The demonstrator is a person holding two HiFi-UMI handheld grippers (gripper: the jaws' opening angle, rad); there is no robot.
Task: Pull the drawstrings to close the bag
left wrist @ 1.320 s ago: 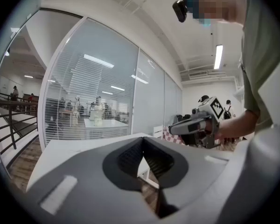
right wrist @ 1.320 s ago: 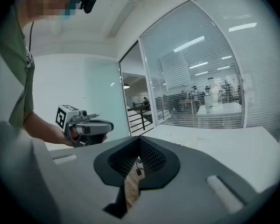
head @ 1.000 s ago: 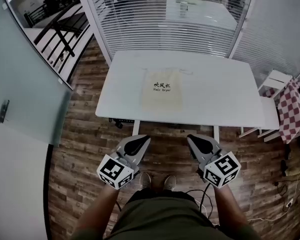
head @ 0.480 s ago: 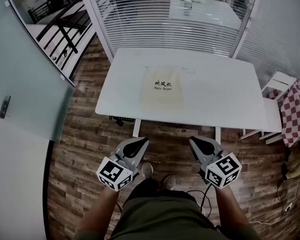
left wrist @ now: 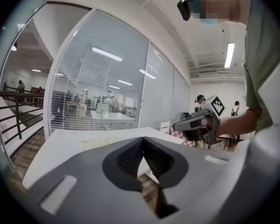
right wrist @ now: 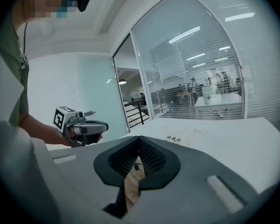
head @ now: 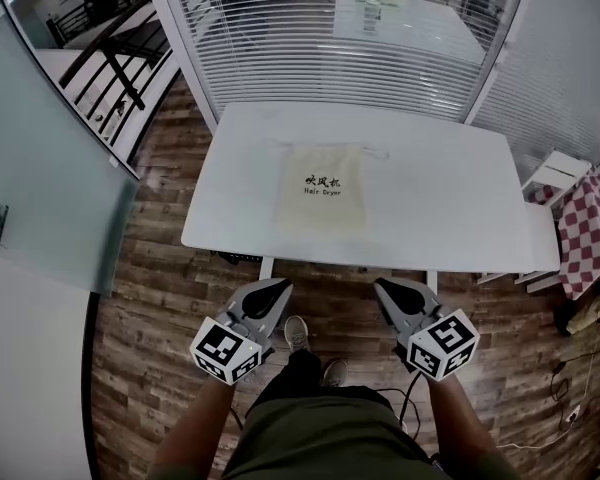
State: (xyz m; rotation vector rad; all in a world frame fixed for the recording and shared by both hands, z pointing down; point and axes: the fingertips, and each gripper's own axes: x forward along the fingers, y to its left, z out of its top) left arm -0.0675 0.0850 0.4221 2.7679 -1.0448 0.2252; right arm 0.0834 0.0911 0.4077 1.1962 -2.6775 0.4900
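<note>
A cream drawstring bag (head: 323, 186) with black print lies flat on the white table (head: 450, 198), its mouth at the far side. A thin drawstring (head: 376, 151) trails off the bag's far right corner. My left gripper (head: 279, 286) and right gripper (head: 381, 287) hang over the wooden floor, short of the table's near edge, both shut with nothing in them. In the left gripper view the jaws (left wrist: 143, 139) meet at the tip, and the right gripper (left wrist: 196, 123) shows beyond them. The right gripper view shows its shut jaws (right wrist: 139, 138), the bag (right wrist: 175, 138) and the left gripper (right wrist: 82, 126).
A glass wall with blinds (head: 330, 38) stands behind the table. A frosted glass panel (head: 40, 168) is at the left. A white side table (head: 552, 173) and a red checkered cloth (head: 587, 230) sit at the right. Cables (head: 570, 408) lie on the floor.
The person has stepped a little toward the table, so it shows slightly nearer. Both grippers stay shut and low before the body. The bag has not moved.
</note>
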